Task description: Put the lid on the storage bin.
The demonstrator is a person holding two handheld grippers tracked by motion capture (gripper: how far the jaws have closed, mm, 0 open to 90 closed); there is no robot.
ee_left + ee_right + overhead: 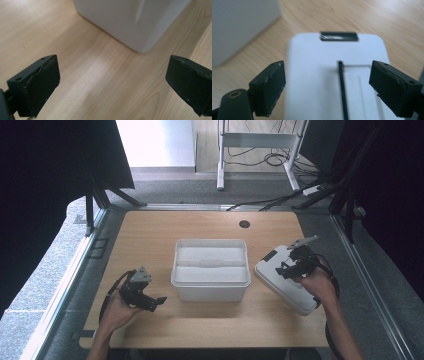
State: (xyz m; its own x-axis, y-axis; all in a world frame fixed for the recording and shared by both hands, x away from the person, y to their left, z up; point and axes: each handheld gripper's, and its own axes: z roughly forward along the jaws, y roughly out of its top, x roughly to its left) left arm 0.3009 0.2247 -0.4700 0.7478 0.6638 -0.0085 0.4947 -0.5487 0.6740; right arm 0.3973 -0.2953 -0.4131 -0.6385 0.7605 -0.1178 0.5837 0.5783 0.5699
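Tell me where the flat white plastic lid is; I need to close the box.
In the high view, the flat white plastic lid lies on the table's right side, beside the open white plastic box, under the right tool.

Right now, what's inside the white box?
The box looks empty from the high view: just its white floor and a raised white ridge across the middle. The front wall hides a strip of the floor behind it.

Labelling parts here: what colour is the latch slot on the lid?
Black, set into the white lid; the latch slot shows best in the right gripper view.
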